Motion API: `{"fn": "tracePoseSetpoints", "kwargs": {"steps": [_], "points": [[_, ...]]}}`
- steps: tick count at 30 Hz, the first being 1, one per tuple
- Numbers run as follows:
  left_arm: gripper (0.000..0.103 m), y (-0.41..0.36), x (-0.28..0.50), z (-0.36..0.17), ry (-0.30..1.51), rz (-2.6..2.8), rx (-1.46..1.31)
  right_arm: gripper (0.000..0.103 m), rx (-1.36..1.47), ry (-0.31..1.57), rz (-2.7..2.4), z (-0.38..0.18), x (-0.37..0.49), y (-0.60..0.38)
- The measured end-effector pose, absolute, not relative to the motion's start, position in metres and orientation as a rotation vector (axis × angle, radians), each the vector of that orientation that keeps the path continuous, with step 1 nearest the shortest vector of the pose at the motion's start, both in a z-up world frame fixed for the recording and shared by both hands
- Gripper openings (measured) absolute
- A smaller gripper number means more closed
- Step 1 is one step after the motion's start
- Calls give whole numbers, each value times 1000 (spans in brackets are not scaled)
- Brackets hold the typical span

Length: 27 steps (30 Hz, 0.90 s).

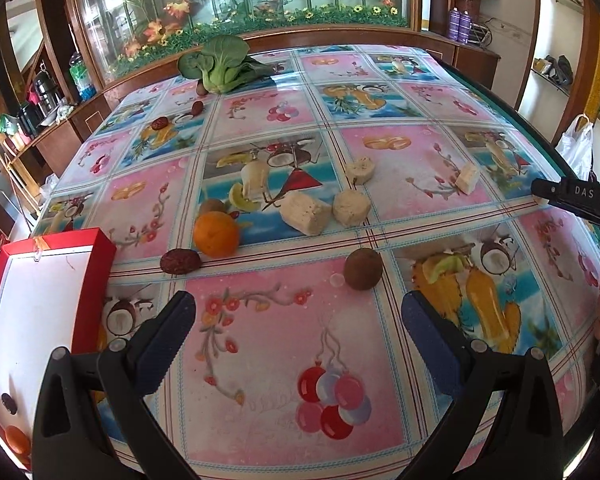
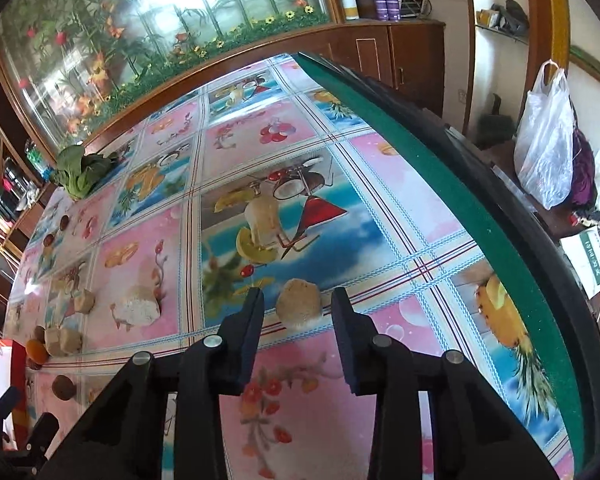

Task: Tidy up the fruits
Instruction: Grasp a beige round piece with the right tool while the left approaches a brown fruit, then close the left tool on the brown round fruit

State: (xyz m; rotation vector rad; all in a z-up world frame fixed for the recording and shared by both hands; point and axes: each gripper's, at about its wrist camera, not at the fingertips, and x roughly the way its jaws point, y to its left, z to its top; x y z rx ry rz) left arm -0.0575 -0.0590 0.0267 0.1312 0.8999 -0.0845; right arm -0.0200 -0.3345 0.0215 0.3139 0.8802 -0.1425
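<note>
My left gripper hangs open over the patterned tablecloth with nothing between its fingers. Just ahead lie a brown round fruit, an orange, a dark date and a kiwi. A red box with a white inside stands at the left and holds a small orange fruit and a dark one. My right gripper is open. A pale chunk lies just beyond and between its fingertips, with a gap on each side.
Other pale chunks sit mid-table. A bok choy and two dates lie at the far side. The green table edge runs along the right, with a white plastic bag beyond it.
</note>
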Motion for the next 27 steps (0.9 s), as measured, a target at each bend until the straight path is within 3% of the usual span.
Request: {"fn": "tracePoseSetpoints", "kwargs": {"steps": [3,12,14,18,21,27], "points": [[103,-63,-50,24,910,-84,117,24,288,871,-137,21,-20,-334],[99,-75,-33,8,925,-72,124,24,269,836,-72,20,-20,-326],[89,-77,-32,6,926,-83,119,24,267,837,-54,20,-20,-322],[85,-80,-30,6,918,-104,105,23,262,840,-18,20,-20,-316],[77,-80,-28,6,920,-127,75,23,265,840,2,20,-20,-314],[50,-78,-31,7,898,-138,67,23,279,837,34,19,-21,-312]]}}
